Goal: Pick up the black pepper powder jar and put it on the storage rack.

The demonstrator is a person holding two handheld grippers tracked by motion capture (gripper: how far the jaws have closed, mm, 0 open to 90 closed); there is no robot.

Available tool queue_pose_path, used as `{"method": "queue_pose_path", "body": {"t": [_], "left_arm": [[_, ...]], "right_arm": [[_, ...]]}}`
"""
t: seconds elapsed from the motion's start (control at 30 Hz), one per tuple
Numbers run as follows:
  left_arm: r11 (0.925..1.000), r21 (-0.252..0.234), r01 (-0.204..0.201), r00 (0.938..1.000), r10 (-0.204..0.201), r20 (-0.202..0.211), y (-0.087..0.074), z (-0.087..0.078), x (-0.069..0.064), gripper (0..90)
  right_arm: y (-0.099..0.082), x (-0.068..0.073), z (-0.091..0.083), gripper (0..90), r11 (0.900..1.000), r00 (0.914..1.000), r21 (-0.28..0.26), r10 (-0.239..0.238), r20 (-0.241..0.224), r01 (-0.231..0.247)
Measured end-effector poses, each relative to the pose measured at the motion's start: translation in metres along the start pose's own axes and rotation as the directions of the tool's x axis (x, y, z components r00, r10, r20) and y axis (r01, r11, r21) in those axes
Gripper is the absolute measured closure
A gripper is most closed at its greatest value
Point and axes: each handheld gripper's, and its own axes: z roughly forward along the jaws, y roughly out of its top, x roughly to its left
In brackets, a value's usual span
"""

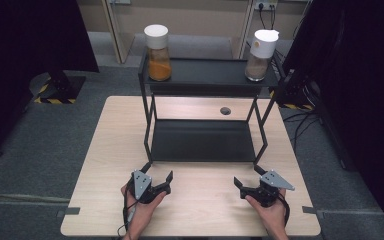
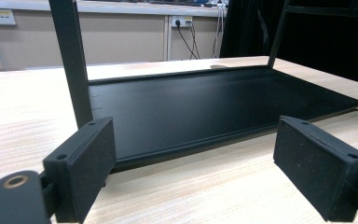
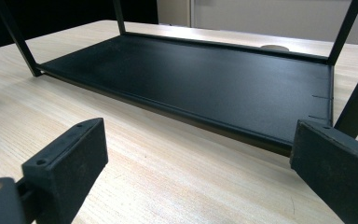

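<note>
A black two-tier metal shelf rack (image 1: pixel 203 140) is set on the pale wooden bench (image 1: pixel 115 150), with a white-capped glass jar of orange powder (image 1: pixel 158 52) at the left of its top tier and a white-capped jar of brown powder (image 1: pixel 260 55) at the right. The left tool (image 1: pixel 156 176) and the right tool (image 1: pixel 249 176) are held just above the bench in front of the rack, well apart. Both are spread wide with nothing between the jaws.

Black two-tier metal rack (image 1: pixel 205 135) sits mid-table; up top, a white-capped jar of orange powder (image 1: pixel 158 52) at 11 o'clock, brown-powder jar (image 1: pixel 260 55) at 1 o'clock, both upright.
</note>
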Motion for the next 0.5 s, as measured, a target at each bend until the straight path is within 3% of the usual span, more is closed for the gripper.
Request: {"method": "queue_pose_path", "body": {"t": [0.5], "left_arm": [[1.0,0.002,0.004,1.0,-0.004,0.008,0.0005,0.0001,0.0018,12.1]], "right_arm": [[-0.0022,0.0015,-0.0026,2.2,0.9999,1.0,-0.012,0.001,0.005,0.0]]}}
